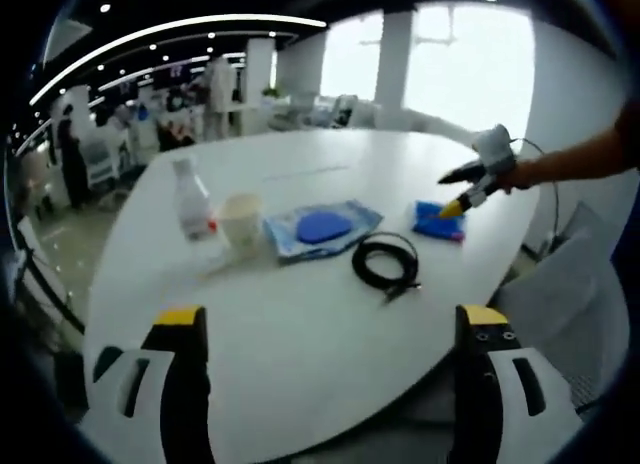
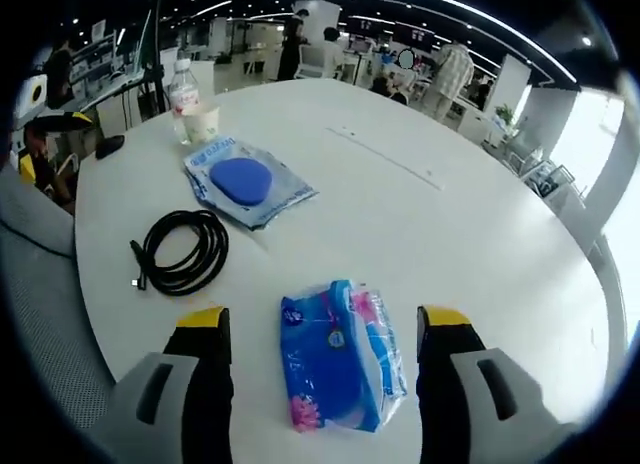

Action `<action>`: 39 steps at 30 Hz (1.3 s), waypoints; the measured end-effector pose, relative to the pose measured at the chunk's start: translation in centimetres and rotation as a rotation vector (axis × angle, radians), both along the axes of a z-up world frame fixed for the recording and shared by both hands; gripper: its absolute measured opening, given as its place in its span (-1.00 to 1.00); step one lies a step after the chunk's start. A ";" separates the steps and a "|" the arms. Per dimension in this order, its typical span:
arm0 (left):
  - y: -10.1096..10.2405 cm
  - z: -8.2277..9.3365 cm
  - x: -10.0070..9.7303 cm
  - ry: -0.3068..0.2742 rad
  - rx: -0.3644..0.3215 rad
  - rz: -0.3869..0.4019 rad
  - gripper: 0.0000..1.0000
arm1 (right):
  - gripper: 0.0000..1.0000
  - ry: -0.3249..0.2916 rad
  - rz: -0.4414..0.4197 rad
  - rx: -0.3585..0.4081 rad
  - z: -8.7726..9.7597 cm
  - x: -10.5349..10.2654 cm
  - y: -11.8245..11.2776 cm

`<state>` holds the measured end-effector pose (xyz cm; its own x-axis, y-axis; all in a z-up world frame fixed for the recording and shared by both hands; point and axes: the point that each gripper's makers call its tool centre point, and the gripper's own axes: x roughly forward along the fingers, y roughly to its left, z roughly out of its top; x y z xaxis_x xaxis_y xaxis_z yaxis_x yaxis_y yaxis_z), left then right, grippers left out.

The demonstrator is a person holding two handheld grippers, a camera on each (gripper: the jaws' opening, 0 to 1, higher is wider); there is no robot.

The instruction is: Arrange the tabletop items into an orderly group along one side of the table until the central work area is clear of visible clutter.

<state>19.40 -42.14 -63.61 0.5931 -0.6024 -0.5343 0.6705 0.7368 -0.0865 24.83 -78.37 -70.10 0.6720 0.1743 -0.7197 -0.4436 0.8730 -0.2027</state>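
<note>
On the white round table (image 1: 320, 324) lie a clear plastic bottle (image 1: 192, 199), a paper cup (image 1: 241, 221), a plastic bag holding a blue oval pad (image 1: 322, 227), a coiled black cable (image 1: 385, 261) and a blue tissue pack (image 1: 438, 221). My left gripper (image 1: 330, 329) hangs open at the table's near edge, empty. In the left gripper view my right gripper (image 1: 455, 192) reaches in from the right, just over the tissue pack. In the right gripper view the tissue pack (image 2: 340, 354) lies between the wide-apart jaws of my right gripper (image 2: 325, 319), untouched. The cable (image 2: 183, 250), bag (image 2: 245, 184), cup (image 2: 203, 124) and bottle (image 2: 182, 89) lie beyond.
A grey mesh chair (image 2: 40, 274) stands at the table's edge, and another chair back (image 1: 570, 284) by the person's arm (image 1: 580, 159). Desks, pillars and several people (image 1: 217, 89) fill the office behind. A faint seam (image 2: 385, 159) crosses the bare tabletop.
</note>
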 end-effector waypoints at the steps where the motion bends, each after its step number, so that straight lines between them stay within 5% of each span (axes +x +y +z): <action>1: -0.1 0.1 -0.2 0.002 -0.002 -0.001 0.99 | 0.52 0.007 0.004 -0.008 -0.1 -0.1 -0.1; 15: -0.8 2.5 -1.2 -0.103 -0.054 0.035 0.99 | 0.54 0.061 0.019 -0.063 -1.3 -0.8 -1.9; 20: -1.0 1.7 -1.9 -0.106 -0.063 0.028 0.99 | 0.53 0.077 0.039 -0.080 -1.5 -0.8 -2.1; 23: -0.9 0.7 -2.7 -0.106 -0.011 0.000 0.99 | 0.53 0.087 0.058 -0.090 -1.6 -0.8 -2.0; 31: -1.0 1.0 -2.5 -0.160 -0.010 -0.026 0.99 | 0.48 0.097 0.060 -0.079 -1.9 -0.7 -2.3; 39: -0.5 0.6 -2.0 -0.124 -0.045 -0.003 0.99 | 0.32 0.095 0.041 -0.076 -2.0 -0.7 -2.8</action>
